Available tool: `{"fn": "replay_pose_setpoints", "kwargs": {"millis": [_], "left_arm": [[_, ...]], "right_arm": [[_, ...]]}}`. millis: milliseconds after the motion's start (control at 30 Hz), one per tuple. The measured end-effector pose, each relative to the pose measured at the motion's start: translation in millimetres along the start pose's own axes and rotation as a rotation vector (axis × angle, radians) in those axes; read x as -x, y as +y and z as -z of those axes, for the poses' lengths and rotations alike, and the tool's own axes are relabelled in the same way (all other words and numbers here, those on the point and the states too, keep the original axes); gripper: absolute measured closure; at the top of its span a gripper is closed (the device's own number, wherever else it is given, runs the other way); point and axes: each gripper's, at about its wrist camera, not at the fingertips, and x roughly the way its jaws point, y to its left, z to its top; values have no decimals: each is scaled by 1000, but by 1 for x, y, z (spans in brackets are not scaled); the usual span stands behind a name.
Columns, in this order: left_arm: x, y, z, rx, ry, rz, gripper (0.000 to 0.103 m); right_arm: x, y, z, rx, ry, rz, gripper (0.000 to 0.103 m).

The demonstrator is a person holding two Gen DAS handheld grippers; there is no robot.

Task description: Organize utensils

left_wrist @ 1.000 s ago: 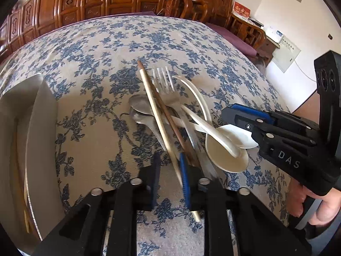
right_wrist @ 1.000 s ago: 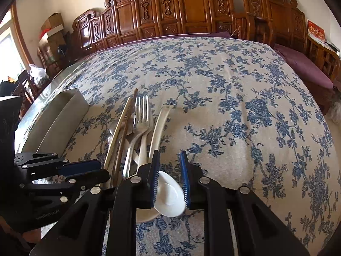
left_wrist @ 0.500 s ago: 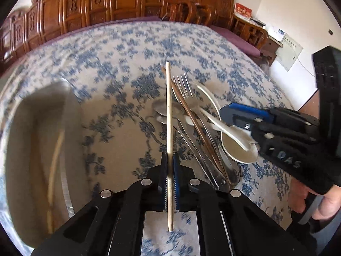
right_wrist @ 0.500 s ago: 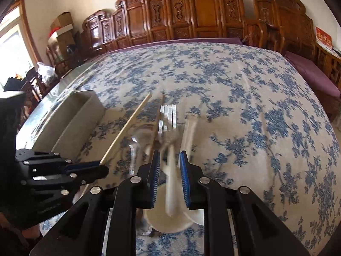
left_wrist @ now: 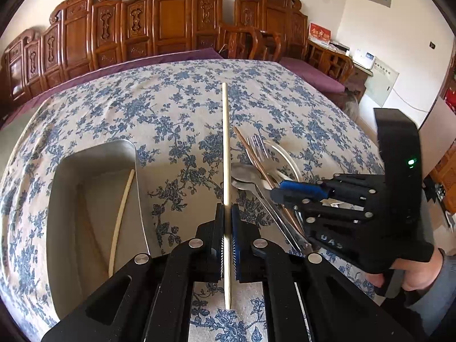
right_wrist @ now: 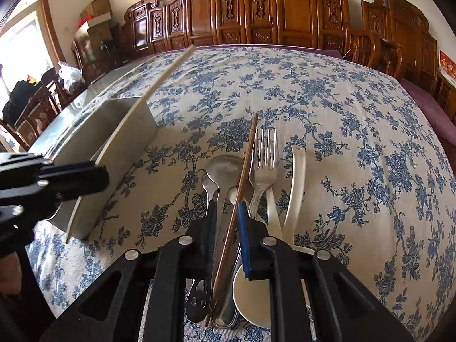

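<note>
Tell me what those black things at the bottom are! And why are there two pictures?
They are grippers: two-finger tongs that a person holds, one in each hand. Each carries a small camera looking along its fingers, so you get one picture from each. In the left camera's picture, the left gripper is shut on a pale chopstick, lifted above the flowery tablecloth. Beside it sits a metal tray with another chopstick inside. In the right camera's picture, the right gripper is closing around a brown chopstick in a pile with a fork, metal spoons and white spoons.
</note>
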Motion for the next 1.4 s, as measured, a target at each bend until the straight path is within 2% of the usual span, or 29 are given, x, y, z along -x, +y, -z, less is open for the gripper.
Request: {"fn": "replay_pose_setpoints", "kwargs": {"millis": [367,433,567,933,1400], "left_arm": [[8,2,1,1,-20,9,99],[9,1,1,-2,-21,6,99],[13,1,1,-6,-25,3,99],[41,11,-2,-8,-63,-28,99],[57,52,7,-2,-35,-84,99]], "right_arm": [[-8,3,2,6,42,50,90],[-9,6,2,11,48,79,95],[-8,8,4,7,52,84,96],[36,2,-2,-49,-121,68,97],[43,19,1,10,-143,50,97]]}}
